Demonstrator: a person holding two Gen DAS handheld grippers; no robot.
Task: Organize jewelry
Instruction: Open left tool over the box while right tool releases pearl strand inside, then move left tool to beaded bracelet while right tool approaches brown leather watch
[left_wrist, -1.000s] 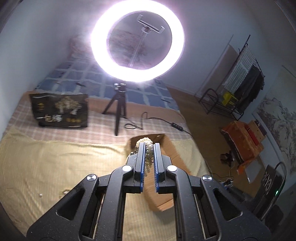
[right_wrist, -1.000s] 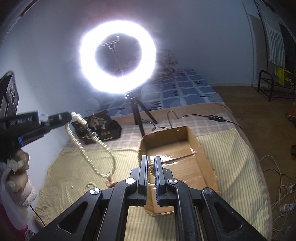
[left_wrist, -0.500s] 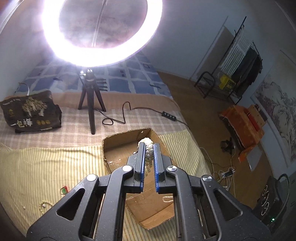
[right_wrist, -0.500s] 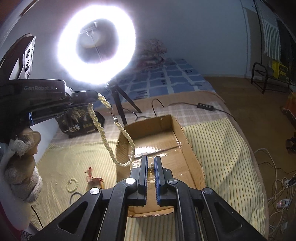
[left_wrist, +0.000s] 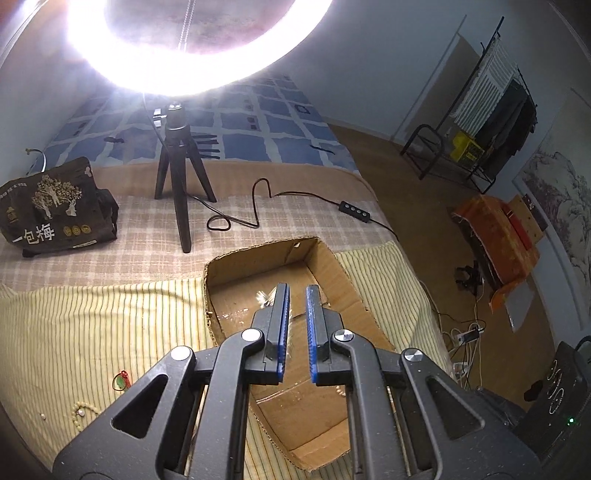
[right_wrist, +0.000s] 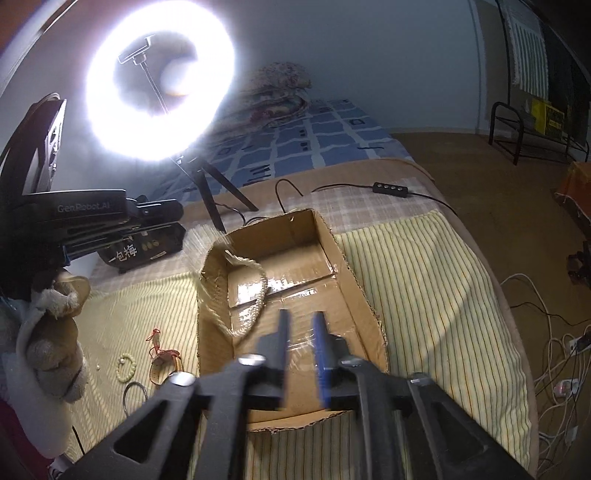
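An open cardboard box (left_wrist: 334, 266) (right_wrist: 343, 273) lies on the yellow striped bedspread. My left gripper (left_wrist: 296, 295) is open and empty above the box. A long pearl necklace (right_wrist: 255, 295) is blurred in the right wrist view, draped from the box's left wall down onto its floor; a pale blur of it (left_wrist: 264, 297) shows by my left fingers. My right gripper (right_wrist: 301, 321) is open and empty over the box's near end. Loose pieces lie on the bedspread left of the box: a pearl bracelet (right_wrist: 125, 365) (left_wrist: 83, 411), a red-corded piece (right_wrist: 162, 354) and a dark ring (right_wrist: 135, 397).
A lit ring light on a black tripod (left_wrist: 177, 177) stands behind the box, its cable and switch (left_wrist: 354, 211) trailing right. A dark printed bag (left_wrist: 55, 206) sits at the back left. Cables and a power strip (right_wrist: 565, 387) lie on the floor beyond the bed's right edge.
My left gripper opened and let go of the pearl necklace, which dropped into the box. My right gripper also opened and its small beaded piece is gone from between the fingers.
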